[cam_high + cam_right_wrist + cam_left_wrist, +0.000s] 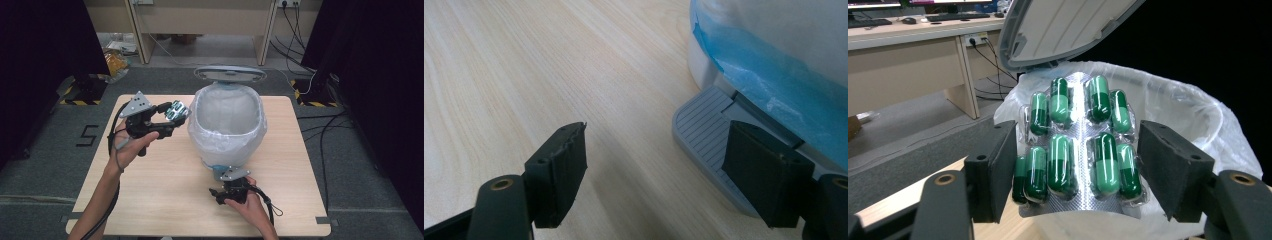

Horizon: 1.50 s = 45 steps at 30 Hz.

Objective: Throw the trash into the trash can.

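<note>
your left tongs point(171, 113) are clamped on the side edges of a blister pack point(1075, 145) of green capsules, held in the air just beside the bin's point(227, 125) lined rim; its long axis runs upright between the jaws, capsules facing you. your right tongs point(659, 170), jaws apart with nothing between them, rest on the bin's pedal point(709, 135) low over the worktop point(165, 185).
</note>
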Tool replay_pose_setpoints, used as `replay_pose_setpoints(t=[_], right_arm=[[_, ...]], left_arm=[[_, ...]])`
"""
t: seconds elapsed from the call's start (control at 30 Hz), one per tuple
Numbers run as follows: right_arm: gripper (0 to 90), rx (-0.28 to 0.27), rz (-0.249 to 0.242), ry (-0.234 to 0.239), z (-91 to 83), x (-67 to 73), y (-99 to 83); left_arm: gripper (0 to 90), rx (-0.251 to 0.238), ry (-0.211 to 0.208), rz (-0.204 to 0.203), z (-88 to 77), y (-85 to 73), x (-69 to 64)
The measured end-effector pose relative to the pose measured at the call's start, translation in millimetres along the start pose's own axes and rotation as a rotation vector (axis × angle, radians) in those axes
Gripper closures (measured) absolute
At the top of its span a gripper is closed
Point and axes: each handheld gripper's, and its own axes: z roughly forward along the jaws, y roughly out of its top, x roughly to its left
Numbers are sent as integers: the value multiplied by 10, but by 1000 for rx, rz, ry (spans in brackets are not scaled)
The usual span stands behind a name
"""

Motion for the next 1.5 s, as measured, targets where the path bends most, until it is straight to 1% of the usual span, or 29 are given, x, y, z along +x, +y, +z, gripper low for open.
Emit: replay_pose_setpoints(t=[0.17, 0.43, 0.7, 0.97, 1.27, 1.5], right_arm=[[254, 1, 0, 1, -2, -3, 0], [254, 1, -1, 1, -3, -4, -1], [254, -1, 1, 2, -2, -5, -2], [254, 3, 5, 2, -3, 0, -1], [254, -1, 1, 2, -2, -3, -2], [254, 3, 4, 3, -3, 0, -1]], left_arm=[[332, 7, -7, 3, 95, 47, -30], [332, 6, -13, -3, 190, 117, -37], [332, 0, -30, -2, 321, 198, -107], [332, 20, -43, 12, 497, 236, -197], [332, 31, -58, 13, 646, 259, -253], [332, 45, -60, 22, 745, 293, -288]])
